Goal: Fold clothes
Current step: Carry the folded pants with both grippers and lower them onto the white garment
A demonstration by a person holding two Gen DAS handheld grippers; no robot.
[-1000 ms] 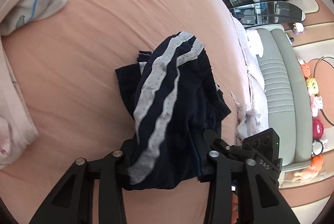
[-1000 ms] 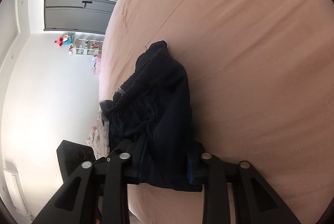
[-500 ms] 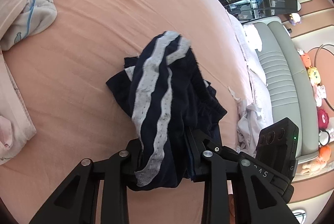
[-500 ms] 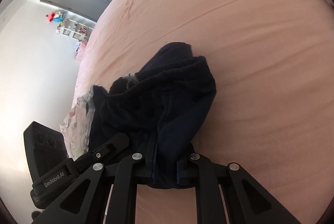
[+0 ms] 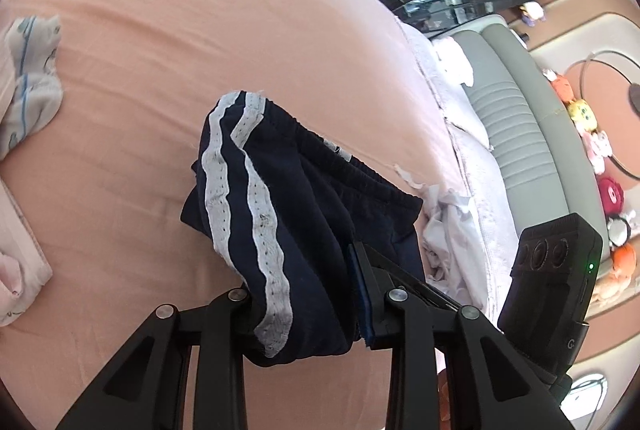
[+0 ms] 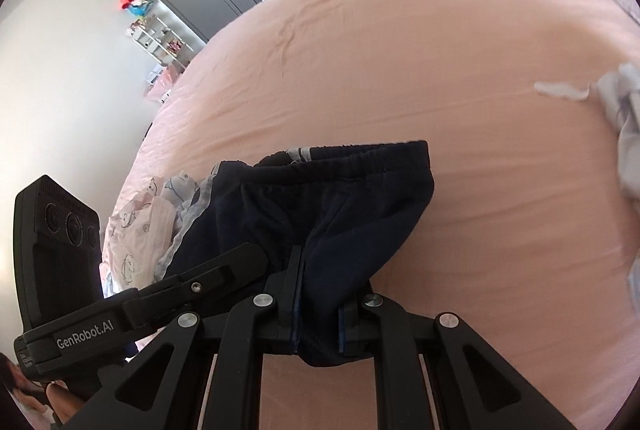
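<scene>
Dark navy shorts (image 5: 292, 230) with two white lace stripes hang bunched above the peach bed sheet (image 5: 160, 49). My left gripper (image 5: 304, 310) is shut on one end of them. My right gripper (image 6: 318, 314) is shut on the other end of the shorts (image 6: 320, 213), whose elastic waistband faces away. The two grippers are close together; the right one shows at the right of the left wrist view (image 5: 552, 270), the left one at the left of the right wrist view (image 6: 132, 306).
A white and blue garment (image 5: 32, 85) and a pink one (image 5: 16, 270) lie at the left of the bed. A crumpled white cloth (image 5: 448, 238) lies at the right edge, also in the right wrist view (image 6: 624, 125). A grey headboard (image 5: 520, 133) stands beyond.
Both grippers have lifted and turned with the shorts. The shorts have swung from hanging lengthwise to spreading sideways, and the waistband now shows.
</scene>
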